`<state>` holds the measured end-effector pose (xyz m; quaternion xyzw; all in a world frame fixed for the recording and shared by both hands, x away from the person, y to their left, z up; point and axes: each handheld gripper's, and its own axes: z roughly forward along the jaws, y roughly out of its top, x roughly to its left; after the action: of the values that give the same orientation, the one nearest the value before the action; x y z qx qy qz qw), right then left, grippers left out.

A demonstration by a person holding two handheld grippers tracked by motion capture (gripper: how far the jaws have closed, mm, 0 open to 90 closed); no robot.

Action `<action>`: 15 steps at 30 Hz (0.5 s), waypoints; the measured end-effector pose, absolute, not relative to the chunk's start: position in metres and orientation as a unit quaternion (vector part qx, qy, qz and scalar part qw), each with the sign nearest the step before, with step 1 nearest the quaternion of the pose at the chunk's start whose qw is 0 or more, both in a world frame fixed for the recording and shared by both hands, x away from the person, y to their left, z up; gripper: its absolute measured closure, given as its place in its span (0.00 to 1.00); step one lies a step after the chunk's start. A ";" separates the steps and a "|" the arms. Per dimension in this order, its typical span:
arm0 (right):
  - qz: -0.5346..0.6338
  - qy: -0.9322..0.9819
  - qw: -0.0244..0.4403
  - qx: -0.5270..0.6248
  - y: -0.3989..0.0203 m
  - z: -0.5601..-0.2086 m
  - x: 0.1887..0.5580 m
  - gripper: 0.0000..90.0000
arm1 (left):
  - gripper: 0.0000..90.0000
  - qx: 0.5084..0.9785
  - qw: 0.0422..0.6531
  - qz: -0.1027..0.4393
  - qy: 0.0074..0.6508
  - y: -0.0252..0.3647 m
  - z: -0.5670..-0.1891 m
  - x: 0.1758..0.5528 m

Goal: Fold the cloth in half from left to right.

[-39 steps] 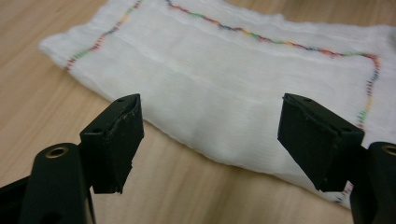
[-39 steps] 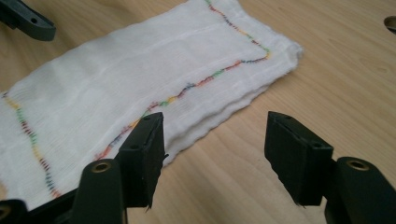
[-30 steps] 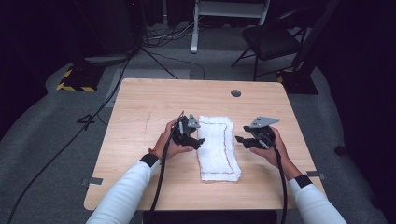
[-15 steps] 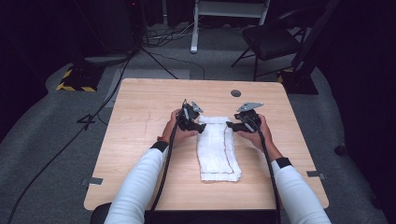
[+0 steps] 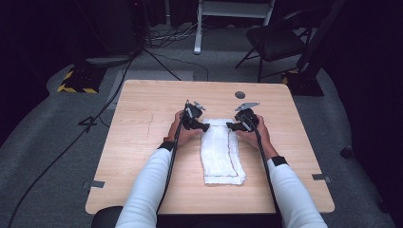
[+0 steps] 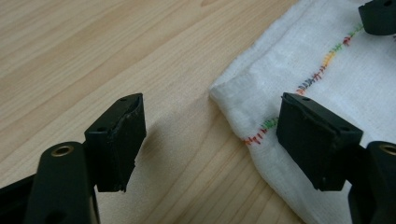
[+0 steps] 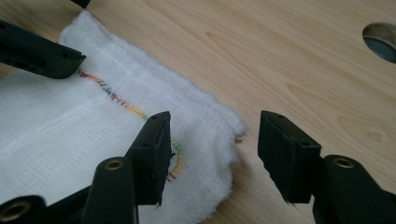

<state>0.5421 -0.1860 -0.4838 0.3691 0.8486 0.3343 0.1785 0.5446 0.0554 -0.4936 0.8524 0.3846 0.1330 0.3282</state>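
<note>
A dim room with a grey carpeted floor surrounds a light wooden table (image 5: 142, 142), and a folded white cloth (image 5: 221, 152) with multicoloured stitching lies lengthwise on it, its far end between the two claws.

The left gripper (image 5: 205, 127) sits at the cloth's far left corner. In the left gripper view its jaws stand apart with nothing pressed between them: one pad (image 6: 119, 140) is over bare wood, the other above the stitched hem, so the corner (image 6: 224, 91) lies just ahead in the gap. That straddle looks set up for a pinch on the corner.

The right gripper (image 5: 230, 126) mirrors it at the far right corner. Its jaws have just been closing a little, yet they are still released: one pad (image 7: 152, 154) rests over the stitching, the other over the wood beyond the fluffy edge (image 7: 233, 128), with the corner between them but not squeezed.

Both claws point inward at matching corners, probably so that the far end can be lifted evenly and folded toward the person.
</note>
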 end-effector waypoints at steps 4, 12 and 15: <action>0.334 0.846 0.164 0.381 -0.188 -0.489 0.545 0.49 | 0.27 0.848 0.337 0.121 0.390 0.057 -0.496 0.545; 0.356 0.840 0.130 0.387 -0.193 -0.493 0.546 0.62 | 0.35 0.855 0.348 0.115 0.366 0.058 -0.496 0.543; 0.358 0.844 0.118 0.381 -0.191 -0.492 0.545 0.75 | 0.51 0.864 0.354 0.101 0.344 0.057 -0.495 0.542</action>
<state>0.5452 -0.1914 -0.4918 0.3806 0.8443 0.3584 0.1178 0.5421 0.0570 -0.4946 0.8641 0.3439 0.1007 0.3535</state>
